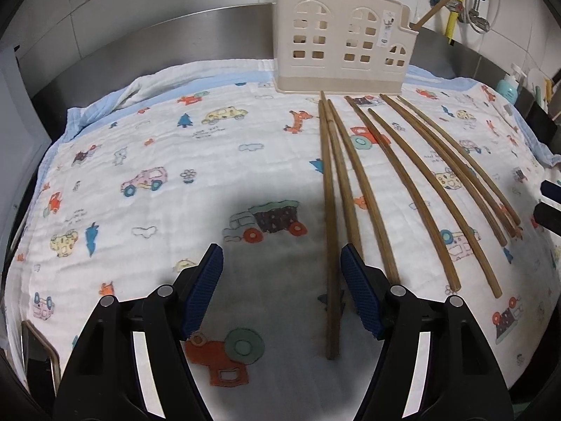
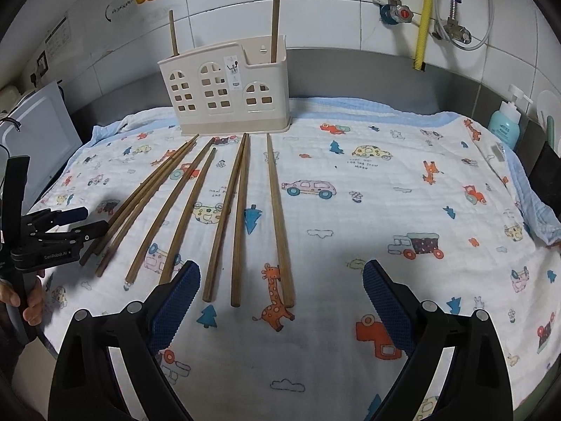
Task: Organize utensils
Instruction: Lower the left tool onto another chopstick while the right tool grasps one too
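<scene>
Two chopsticks point(image 2: 275, 14) already stood in the holder point(image 2: 224, 94). Seven more point(image 2: 242, 221) lay on the cloth before it. Both hand-held grippers point(image 1: 282, 291) point(image 2: 280, 301) hung open, holding nothing.

Left gripper point(image 1: 282, 266) and right gripper point(image 2: 280, 287), jaws apart, empty.

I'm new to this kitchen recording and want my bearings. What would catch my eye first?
A row of seven wooden chopsticks fans out across a cartoon-printed cloth. Behind them stands a beige house-shaped utensil holder with two chopsticks already upright inside. Both grippers hover open at the near ends: left gripper, right gripper.
</scene>
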### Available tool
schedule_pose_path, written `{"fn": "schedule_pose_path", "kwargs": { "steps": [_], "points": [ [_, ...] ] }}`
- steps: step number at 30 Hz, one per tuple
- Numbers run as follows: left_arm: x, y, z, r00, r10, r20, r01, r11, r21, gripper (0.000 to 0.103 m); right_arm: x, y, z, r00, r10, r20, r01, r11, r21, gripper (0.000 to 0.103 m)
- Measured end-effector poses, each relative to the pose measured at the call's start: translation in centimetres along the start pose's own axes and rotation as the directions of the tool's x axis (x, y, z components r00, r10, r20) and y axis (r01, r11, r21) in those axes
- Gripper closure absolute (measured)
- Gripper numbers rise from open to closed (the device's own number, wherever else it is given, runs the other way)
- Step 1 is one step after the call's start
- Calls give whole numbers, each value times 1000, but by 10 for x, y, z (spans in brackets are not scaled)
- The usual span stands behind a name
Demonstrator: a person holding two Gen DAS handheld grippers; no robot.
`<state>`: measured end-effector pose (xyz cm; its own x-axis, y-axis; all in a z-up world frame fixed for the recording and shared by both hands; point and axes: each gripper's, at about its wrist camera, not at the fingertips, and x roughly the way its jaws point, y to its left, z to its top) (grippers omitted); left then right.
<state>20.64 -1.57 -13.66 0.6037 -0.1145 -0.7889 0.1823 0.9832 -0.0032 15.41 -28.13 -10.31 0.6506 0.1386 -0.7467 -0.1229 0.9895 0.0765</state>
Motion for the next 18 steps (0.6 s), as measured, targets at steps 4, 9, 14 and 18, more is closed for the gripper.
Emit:
{"fn": "schedule_pose_path", "kwargs": {
  "steps": [4,9,14,18],
  "points": [
    [4,-4,2,1000,-5,3,5,1000,16,56,5,0,0,1000,2,-10,-2,1000,0,12],
    [4,-4,4,1000,-5,14,5,1000,13,78,9,1,1,1000,9,-14,-9,1000,1,15],
    [3,-6,5,1000,-17,22,17,1000,6,86,17,0,0,999,24,-35,-24,1000,8,34],
    [4,-8,4,999,-28,28,28,1000,10,87,21,-2,-1,998,31,-47,-30,999,14,50]
  ]
}}
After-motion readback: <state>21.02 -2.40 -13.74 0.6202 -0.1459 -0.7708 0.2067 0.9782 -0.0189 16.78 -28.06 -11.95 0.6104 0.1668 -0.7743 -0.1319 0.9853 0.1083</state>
